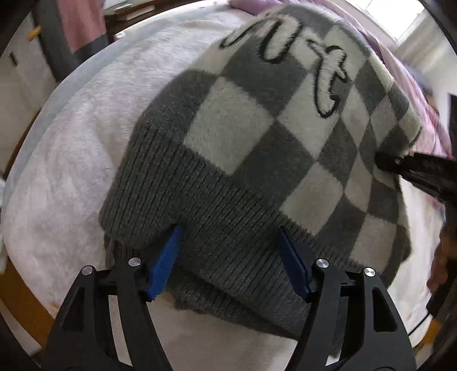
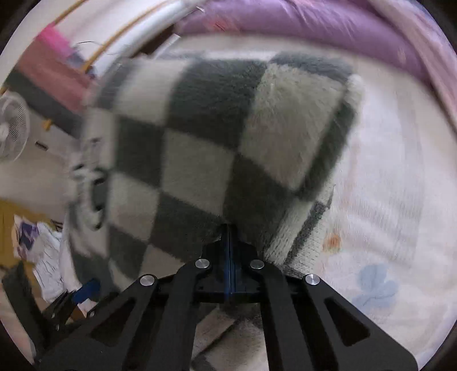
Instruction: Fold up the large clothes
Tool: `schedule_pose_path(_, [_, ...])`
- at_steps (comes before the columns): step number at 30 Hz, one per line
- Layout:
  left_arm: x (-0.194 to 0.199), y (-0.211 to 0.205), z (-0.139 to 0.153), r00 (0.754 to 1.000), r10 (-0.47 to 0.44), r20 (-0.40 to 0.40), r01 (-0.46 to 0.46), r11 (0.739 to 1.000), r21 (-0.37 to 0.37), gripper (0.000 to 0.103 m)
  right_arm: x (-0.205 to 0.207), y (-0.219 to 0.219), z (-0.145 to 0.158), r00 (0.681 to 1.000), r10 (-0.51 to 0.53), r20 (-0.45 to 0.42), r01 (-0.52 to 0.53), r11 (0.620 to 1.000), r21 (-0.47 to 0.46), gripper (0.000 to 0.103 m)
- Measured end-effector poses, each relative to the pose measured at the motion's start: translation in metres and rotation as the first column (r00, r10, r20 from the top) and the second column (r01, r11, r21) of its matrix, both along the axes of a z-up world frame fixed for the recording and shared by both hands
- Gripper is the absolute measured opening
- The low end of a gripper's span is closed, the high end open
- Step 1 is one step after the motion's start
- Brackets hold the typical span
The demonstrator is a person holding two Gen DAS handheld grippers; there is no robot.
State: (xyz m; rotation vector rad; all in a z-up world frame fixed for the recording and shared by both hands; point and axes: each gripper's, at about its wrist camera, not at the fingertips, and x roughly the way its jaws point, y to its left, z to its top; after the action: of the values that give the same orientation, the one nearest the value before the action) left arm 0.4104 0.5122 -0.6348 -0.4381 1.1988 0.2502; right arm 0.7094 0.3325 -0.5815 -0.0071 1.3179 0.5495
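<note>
A grey and white checkered knit sweater point(image 1: 257, 137) with a ribbed grey hem and black-outlined lettering lies folded on a white fluffy blanket point(image 1: 71, 159). My left gripper point(image 1: 230, 254) is open, its blue pads on either side of the ribbed hem, just above it. My right gripper point(image 2: 230, 242) is shut on the sweater point(image 2: 214, 148) and holds a checkered fold lifted off the bed; it shows in the left wrist view point(image 1: 400, 165) at the sweater's right edge.
A purple quilt point(image 2: 300, 31) lies along the far side of the bed. A white floral sheet point(image 2: 385, 199) covers the bed to the right. A white fan point(image 2: 11, 128), pink hanging cloth point(image 1: 82, 22) and wooden furniture point(image 1: 131, 14) stand beyond the bed's left edge.
</note>
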Motion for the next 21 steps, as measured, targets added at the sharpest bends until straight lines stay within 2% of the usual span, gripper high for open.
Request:
schedule_pose_path(2, [0.005, -0.005, -0.001, 1.000, -0.013, -0.009, 0.013, 1.000, 0.007, 0.071, -0.001, -0.007, -0.009, 1.000, -0.009, 0.018, 0.009, 1.000, -0.022, 0.000])
schedule_pose_path(6, [0.011, -0.006, -0.002, 1.000, 0.009, -0.016, -0.009, 1.000, -0.001, 0.077, -0.009, -0.002, -0.004, 0.998, 0.005, 0.063, -0.002, 0.999, -0.045, 0.000])
schedule_pose_path(9, [0.012, -0.010, 0.008, 0.999, 0.020, -0.028, -0.020, 1.000, 0.005, 0.080, -0.015, -0.006, 0.009, 0.998, -0.011, 0.055, 0.011, 1.000, 0.005, 0.000])
schedule_pose_path(12, [0.008, -0.015, 0.029, 0.999, 0.047, 0.003, -0.047, 0.999, 0.018, 0.080, -0.035, -0.023, 0.031, 0.998, -0.038, 0.041, 0.036, 0.997, 0.062, 0.010])
schedule_pose_path(16, [0.000, -0.040, 0.070, 0.995, 0.046, 0.084, -0.051, 0.996, 0.069, 0.080, -0.085, -0.060, 0.068, 0.994, -0.054, 0.097, 0.047, 0.996, 0.078, 0.056])
schedule_pose_path(21, [-0.015, -0.095, 0.128, 0.982, -0.023, 0.189, -0.003, 0.990, 0.141, 0.080, -0.154, -0.106, 0.101, 0.988, -0.073, 0.139, 0.057, 0.992, 0.116, 0.058])
